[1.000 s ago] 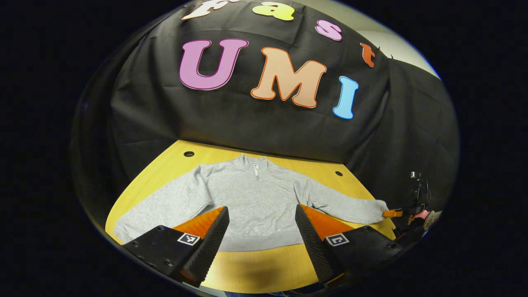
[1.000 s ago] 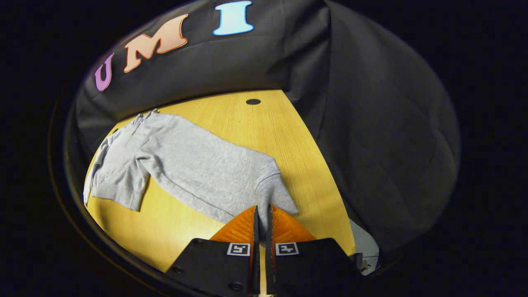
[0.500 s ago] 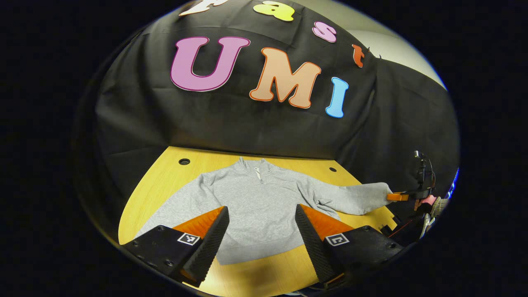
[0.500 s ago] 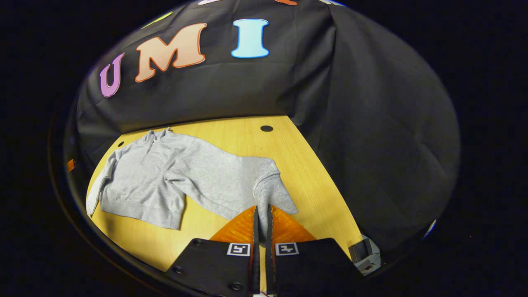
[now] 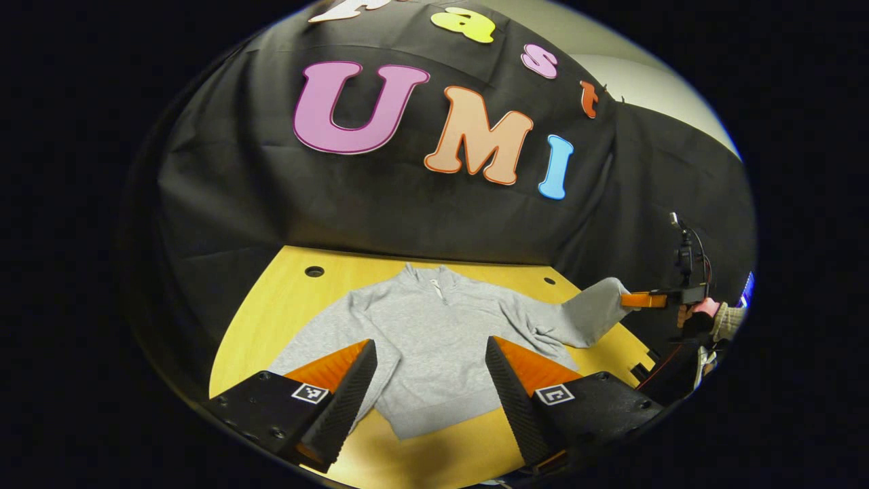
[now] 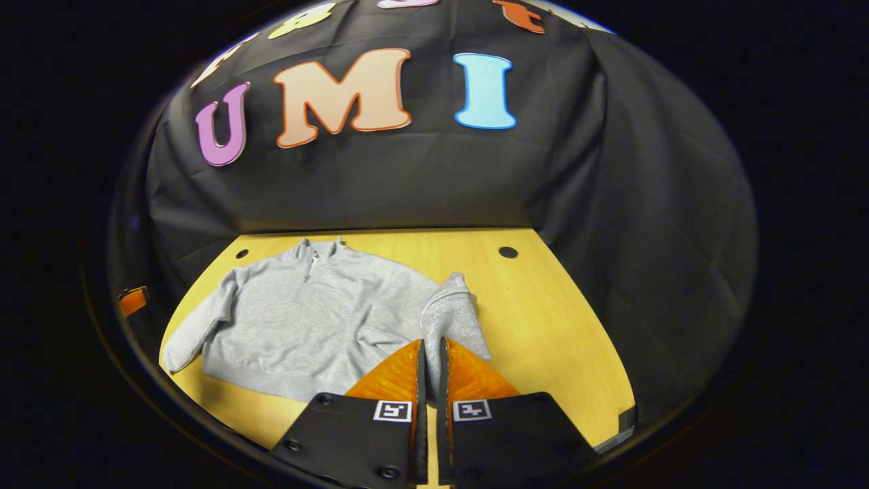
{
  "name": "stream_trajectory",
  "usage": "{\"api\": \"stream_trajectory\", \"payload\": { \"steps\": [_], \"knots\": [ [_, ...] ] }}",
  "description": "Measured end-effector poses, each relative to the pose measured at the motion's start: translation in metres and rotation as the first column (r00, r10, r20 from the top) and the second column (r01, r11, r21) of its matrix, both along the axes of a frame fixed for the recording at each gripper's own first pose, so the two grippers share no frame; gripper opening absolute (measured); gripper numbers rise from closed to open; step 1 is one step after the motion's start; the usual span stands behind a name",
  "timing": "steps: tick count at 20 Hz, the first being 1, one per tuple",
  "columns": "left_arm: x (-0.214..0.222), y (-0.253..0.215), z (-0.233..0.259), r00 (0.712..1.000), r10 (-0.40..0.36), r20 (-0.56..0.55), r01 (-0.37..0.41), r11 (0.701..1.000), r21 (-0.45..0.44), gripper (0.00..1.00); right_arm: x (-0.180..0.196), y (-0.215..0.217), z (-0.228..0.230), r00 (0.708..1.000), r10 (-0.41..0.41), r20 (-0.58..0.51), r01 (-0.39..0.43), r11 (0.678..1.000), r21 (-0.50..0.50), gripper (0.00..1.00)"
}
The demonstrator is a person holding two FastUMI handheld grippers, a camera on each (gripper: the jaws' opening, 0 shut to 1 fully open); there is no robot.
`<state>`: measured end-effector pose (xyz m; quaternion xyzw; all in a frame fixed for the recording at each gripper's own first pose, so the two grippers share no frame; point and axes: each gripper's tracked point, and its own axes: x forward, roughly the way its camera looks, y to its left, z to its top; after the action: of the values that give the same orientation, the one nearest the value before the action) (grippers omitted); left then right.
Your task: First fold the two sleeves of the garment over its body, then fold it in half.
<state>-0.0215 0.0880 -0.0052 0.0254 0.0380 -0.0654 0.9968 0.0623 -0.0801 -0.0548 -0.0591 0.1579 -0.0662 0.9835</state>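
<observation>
Two grippers work over a grey pullover [image 5: 428, 339] lying flat on the yellow table [image 5: 285, 299], collar toward the far wall. Left gripper [image 5: 431, 380] hovers above the near hem, its fingers spread wide, holding nothing. Right gripper [image 6: 430, 370] is clamped on the cuff of the right sleeve [image 6: 451, 316], lifted off the table beside the body.

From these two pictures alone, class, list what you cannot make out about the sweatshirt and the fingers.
- The cuff edge, right gripper view: hidden between the right gripper fingers.
- The sweatshirt hem corners, left gripper view: covered by the left gripper fingers.
- The zipper pull, right gripper view: too small.
</observation>
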Motion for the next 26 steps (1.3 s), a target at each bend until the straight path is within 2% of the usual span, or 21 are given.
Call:
{"api": "stream_trajectory", "payload": {
  "steps": [7, 12, 13, 16, 21, 26],
  "knots": [
    [-0.028, 0.053, -0.011, 0.995, 0.097, 0.000, -0.097, 0.994, -0.049, 0.94, 0.060, 0.123, 0.011, 0.982, 0.186, 0.010, -0.186, 0.982, 0.011, 0.08],
    [-0.047, 0.086, -0.021, 0.983, 0.181, -0.009, -0.181, 0.978, -0.101, 0.94, 0.093, 0.216, 0.006, 0.947, 0.321, 0.015, -0.322, 0.946, 0.040, 0.08],
    [-0.050, 0.092, -0.023, 0.981, 0.196, -0.010, -0.196, 0.974, -0.111, 0.94, 0.098, 0.230, 0.001, 0.940, 0.342, 0.009, -0.342, 0.938, 0.047, 0.03],
    [-0.059, 0.109, -0.030, 0.969, 0.246, -0.013, -0.246, 0.961, -0.126, 0.94, 0.108, 0.278, -0.030, 0.908, 0.418, -0.037, -0.414, 0.906, 0.087, 0.03],
    [-0.067, 0.140, -0.061, 0.943, 0.330, -0.051, -0.334, 0.932, -0.139, 0.94, 0.111, 0.320, -0.084, 0.856, 0.500, -0.130, -0.497, 0.866, 0.052, 0.03],
    [-0.075, 0.166, -0.104, 0.908, 0.402, -0.117, -0.415, 0.901, -0.126, 0.95, 0.107, 0.345, -0.109, 0.817, 0.552, -0.168, -0.549, 0.833, 0.066, 0.03]
  ]
}}
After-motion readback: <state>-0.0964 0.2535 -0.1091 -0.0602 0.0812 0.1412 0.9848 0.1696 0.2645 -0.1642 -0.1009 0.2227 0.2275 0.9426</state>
